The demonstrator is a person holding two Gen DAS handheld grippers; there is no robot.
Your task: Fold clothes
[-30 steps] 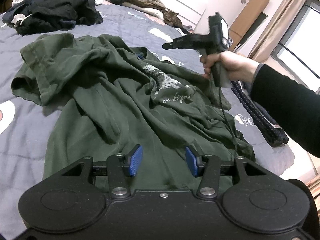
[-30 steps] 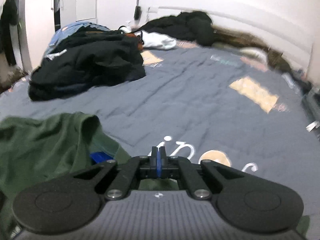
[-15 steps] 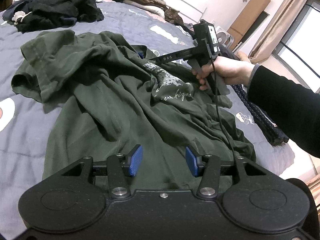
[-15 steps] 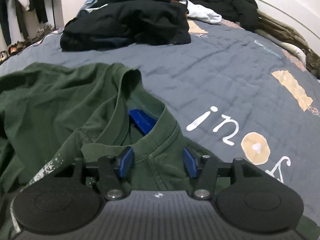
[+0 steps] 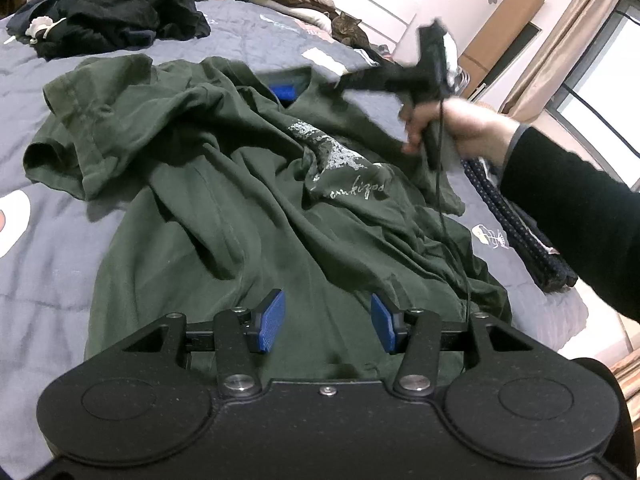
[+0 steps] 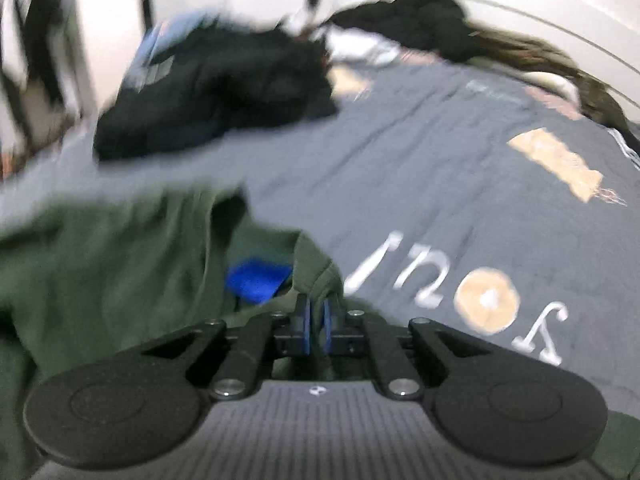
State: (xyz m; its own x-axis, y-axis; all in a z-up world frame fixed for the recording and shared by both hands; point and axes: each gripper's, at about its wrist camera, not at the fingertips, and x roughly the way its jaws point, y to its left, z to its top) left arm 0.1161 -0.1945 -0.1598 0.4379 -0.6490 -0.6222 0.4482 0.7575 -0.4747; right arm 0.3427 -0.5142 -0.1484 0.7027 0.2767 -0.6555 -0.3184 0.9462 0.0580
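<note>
Green shirt (image 5: 248, 200), crumpled on bed (image 5: 48, 248). Left gripper (image 5: 327, 326): fingers half open, empty. Right gripper (image 6: 316, 322): fingers pinched on the shirt's collar (image 6: 320, 276).

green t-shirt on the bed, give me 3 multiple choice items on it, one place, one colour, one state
1. Where does the right gripper grip the green t-shirt?
A. hem
B. collar edge
C. sleeve cuff
2. What colour is the label inside the neck?
A. blue
B. red
C. white
3. How does the left gripper stand?
A. shut on the shirt
B. shut on nothing
C. open above the shirt

Answers: 1 B, green neckline fabric sits pinched between the nearly closed pads. 2 A, a blue patch shows in the neck opening. 3 C, its pads stand apart with nothing pressed between them.
</note>
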